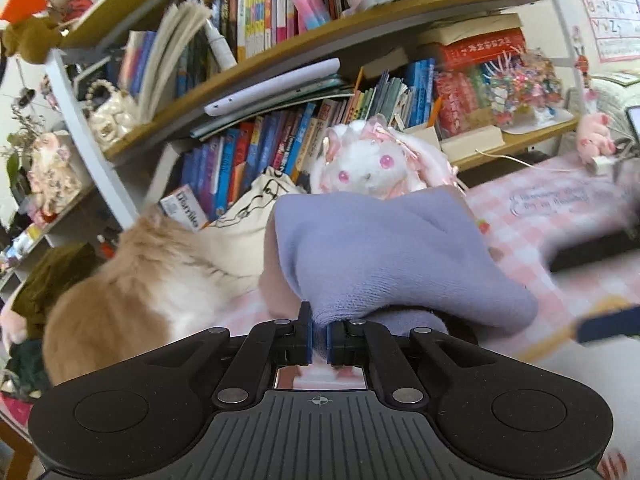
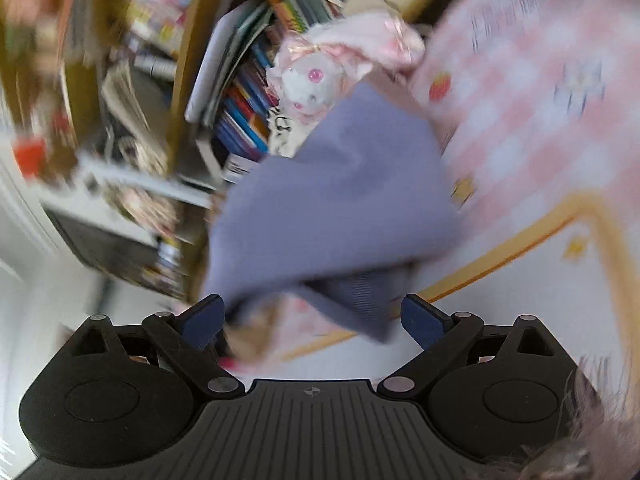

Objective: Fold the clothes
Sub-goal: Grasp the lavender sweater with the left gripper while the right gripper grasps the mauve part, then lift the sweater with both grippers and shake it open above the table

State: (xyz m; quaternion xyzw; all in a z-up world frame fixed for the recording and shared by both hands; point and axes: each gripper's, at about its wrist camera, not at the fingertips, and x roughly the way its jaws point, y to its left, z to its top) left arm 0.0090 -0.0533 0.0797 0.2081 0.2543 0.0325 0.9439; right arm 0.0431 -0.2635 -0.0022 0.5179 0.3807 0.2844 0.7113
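Note:
A lavender garment [image 1: 384, 248] is lifted above the pink checked table cover [image 1: 552, 200]. My left gripper [image 1: 319, 320] is shut on its lower edge, and the cloth bunches between the blue pads [image 1: 307, 332]. In the right wrist view, which is rolled and blurred, the same garment [image 2: 332, 200] hangs in front of my right gripper [image 2: 314, 318]. Its blue pads [image 2: 424, 320] stand wide apart and open. A fold of the cloth dips between them, and neither pad presses on it.
An orange and white cat [image 1: 132, 280] sits at the left beside a cream tote bag [image 1: 248, 216]. A white plush rabbit [image 1: 360, 168] leans on the crowded bookshelf [image 1: 280, 52] behind. A dark flat object [image 1: 592, 248] lies at the right. A white mat with an orange border [image 2: 520, 300] lies below.

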